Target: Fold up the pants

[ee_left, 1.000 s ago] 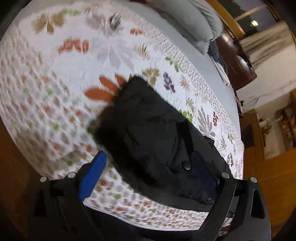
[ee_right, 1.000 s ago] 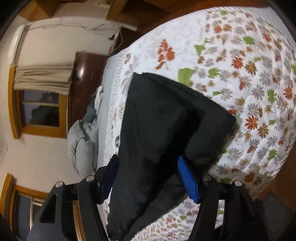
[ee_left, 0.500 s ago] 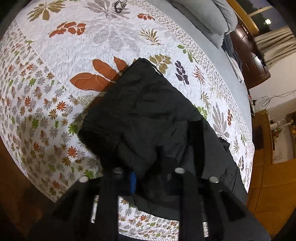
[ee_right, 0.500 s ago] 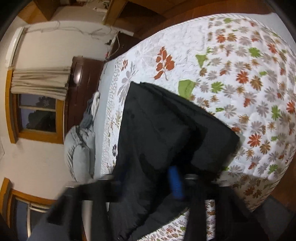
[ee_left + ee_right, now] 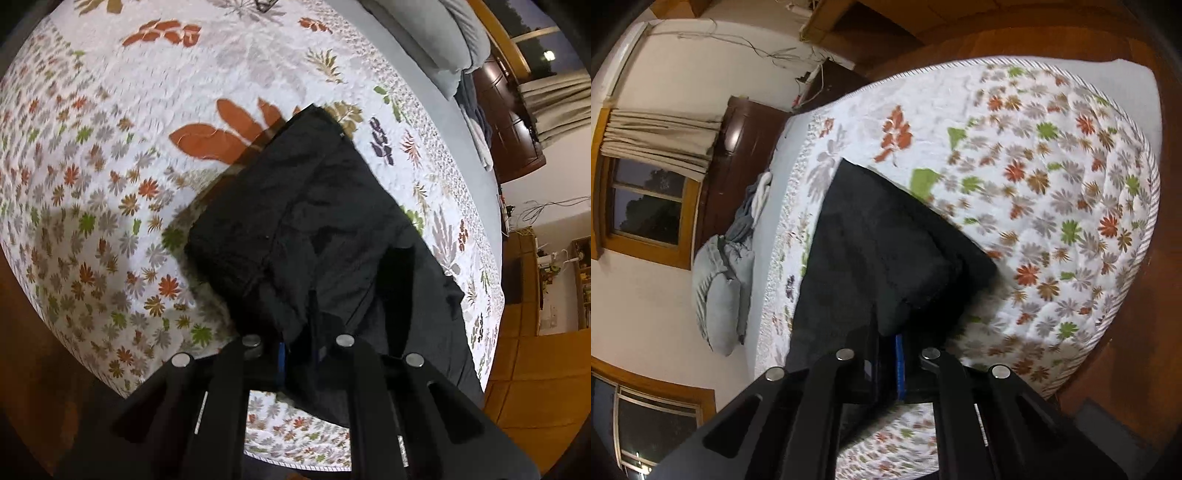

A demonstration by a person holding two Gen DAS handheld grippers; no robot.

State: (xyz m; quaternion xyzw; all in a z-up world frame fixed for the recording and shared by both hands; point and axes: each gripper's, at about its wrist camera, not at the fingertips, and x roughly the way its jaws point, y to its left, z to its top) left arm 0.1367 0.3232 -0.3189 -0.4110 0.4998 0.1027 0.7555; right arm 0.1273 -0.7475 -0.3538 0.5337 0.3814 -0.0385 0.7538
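Black fabric is what both of your tools have: the pants (image 5: 325, 236) lie partly folded near the edge of the flowered quilt (image 5: 110, 147), one end hanging off the near side. Your left gripper (image 5: 297, 354) has closed on a bunched fold of that cloth, and your right gripper (image 5: 890, 365) has likewise clamped onto the near edge, with only a sliver of blue pad showing beside the fabric in each view.

The risk from here, as I judge it, is in the layers. The cloth is thick and doubled where you bite it, so you may be holding only the top layer; lift then and the lower one would sag and spoil the fold. If the two hands rise unevenly, the crease would likely skew. The overhanging part could also drag the whole garment off the bed.

Counted: one pair of pants, two grippers, one quilt, and one grey pillow (image 5: 716, 291) well apart at the head of the bed.
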